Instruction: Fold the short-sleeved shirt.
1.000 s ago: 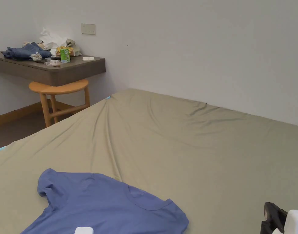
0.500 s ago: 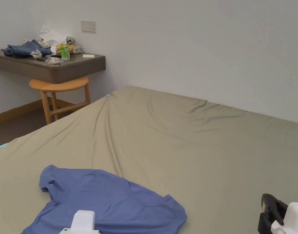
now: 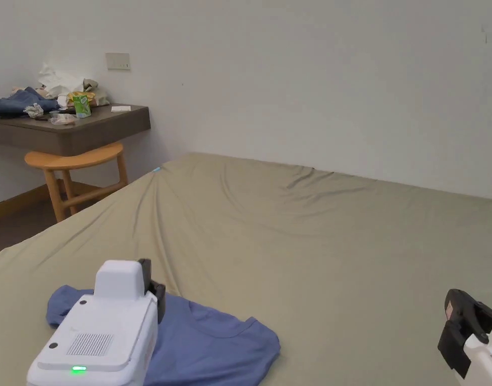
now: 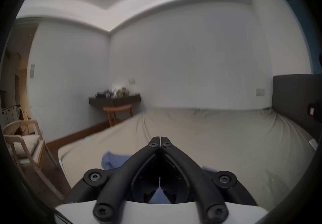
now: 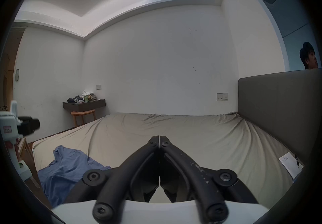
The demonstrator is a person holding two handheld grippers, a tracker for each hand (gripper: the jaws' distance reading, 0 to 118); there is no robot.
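Observation:
A blue short-sleeved shirt [image 3: 215, 342] lies spread on the olive bed sheet [image 3: 315, 251] at the near left, collar toward the middle of the bed. My left gripper [image 3: 152, 284] hovers above the shirt's left part and hides some of it; in the left gripper view [image 4: 160, 138] its jaws meet at the tips with nothing between them, and the shirt [image 4: 113, 159] shows beneath. My right gripper [image 3: 454, 306] is held over bare sheet at the near right, away from the shirt. In its own view [image 5: 159, 137] the jaws are closed and empty, with the shirt [image 5: 69, 166] lower left.
A wall-mounted dark shelf [image 3: 89, 133] with piled clothes and small items sits at the far left, a round wooden stool [image 3: 74, 163] under it. A grey headboard [image 5: 278, 114] bounds the bed's right side. A white paper [image 5: 290, 165] lies near it. A person [image 5: 309, 59] is behind the headboard.
My left gripper has risen from the bottom edge into the picture, over the shirt. The head camera has swung right and slightly up, shifting the whole scene. The shirt lies as before.

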